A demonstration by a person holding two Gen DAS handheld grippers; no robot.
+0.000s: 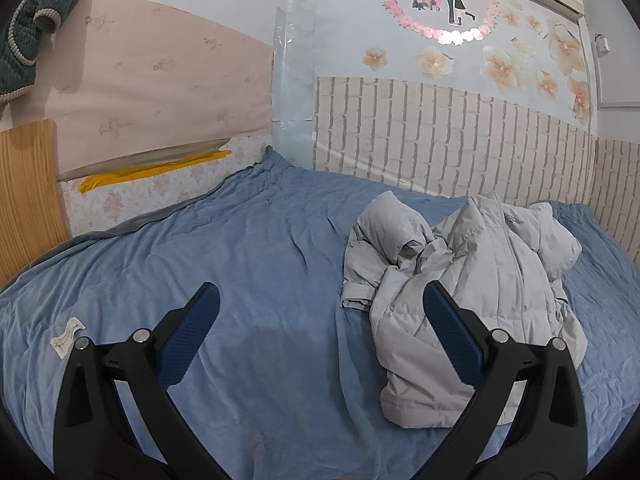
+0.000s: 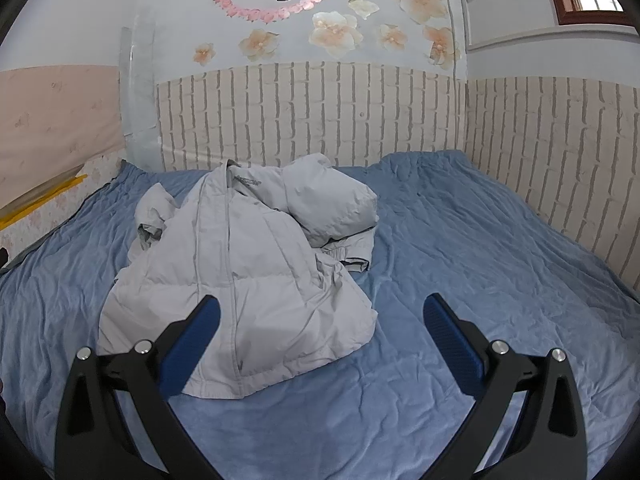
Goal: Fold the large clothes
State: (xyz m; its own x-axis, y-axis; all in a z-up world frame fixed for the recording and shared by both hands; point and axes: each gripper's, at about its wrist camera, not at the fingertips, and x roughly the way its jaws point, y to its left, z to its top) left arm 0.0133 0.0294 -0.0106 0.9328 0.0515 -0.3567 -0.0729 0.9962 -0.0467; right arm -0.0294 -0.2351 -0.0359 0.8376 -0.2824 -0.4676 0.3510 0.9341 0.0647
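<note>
A light grey padded jacket [image 1: 472,280] lies crumpled on the blue bedspread [image 1: 240,260], sleeves bunched up at its far end. In the left wrist view it sits to the right, and my left gripper [image 1: 320,296] hangs open above the bare bedspread, its right finger in front of the jacket's near hem. In the right wrist view the jacket [image 2: 248,280] lies left of centre on the bedspread [image 2: 480,260]. My right gripper [image 2: 320,304] is open and holds nothing; its left finger overlaps the jacket's lower edge.
The bed stands in a corner: a brick-pattern wall panel [image 2: 360,112] behind and to the right, a pink panel [image 1: 160,88] and a wooden board [image 1: 28,184] on the left. A white label [image 1: 66,336] lies on the bedspread near the left gripper.
</note>
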